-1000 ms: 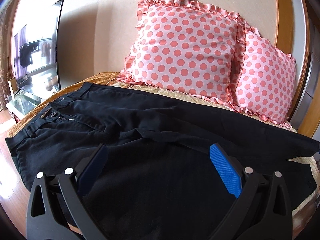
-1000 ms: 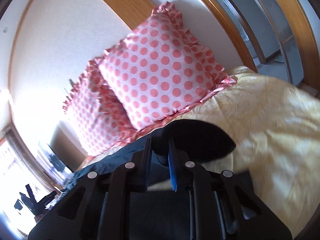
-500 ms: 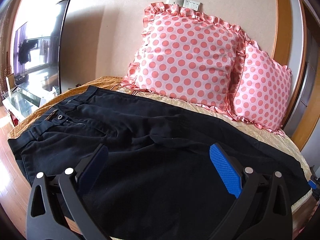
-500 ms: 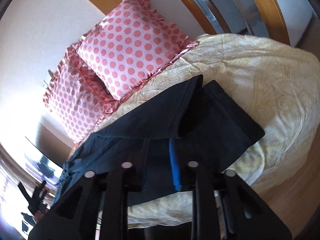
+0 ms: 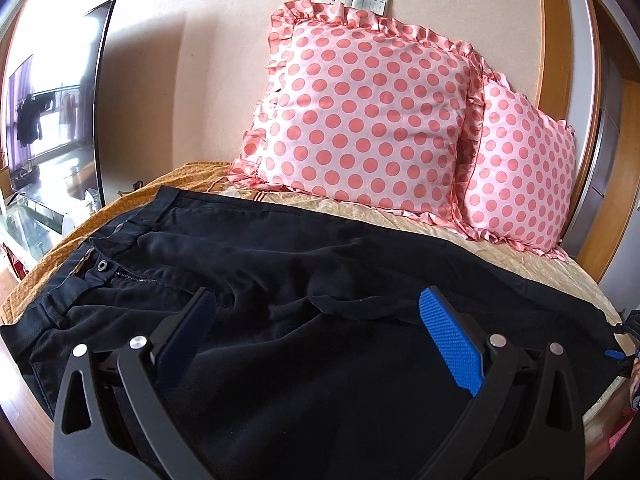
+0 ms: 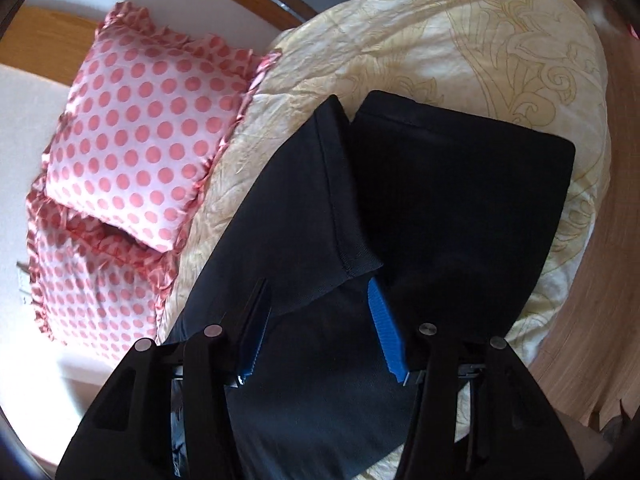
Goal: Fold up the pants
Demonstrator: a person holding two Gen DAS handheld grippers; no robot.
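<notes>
Your right gripper (image 6: 320,304), which was pinched shut on the pants (image 6: 440,208) a second ago, has spread its jaws and let the leg go. That leg, lifted before, now lies flat on the bed (image 6: 460,40), its hem partly over the other leg. Your left gripper (image 5: 320,316) has risen slightly, so the pillows (image 5: 368,116) look closer
</notes>
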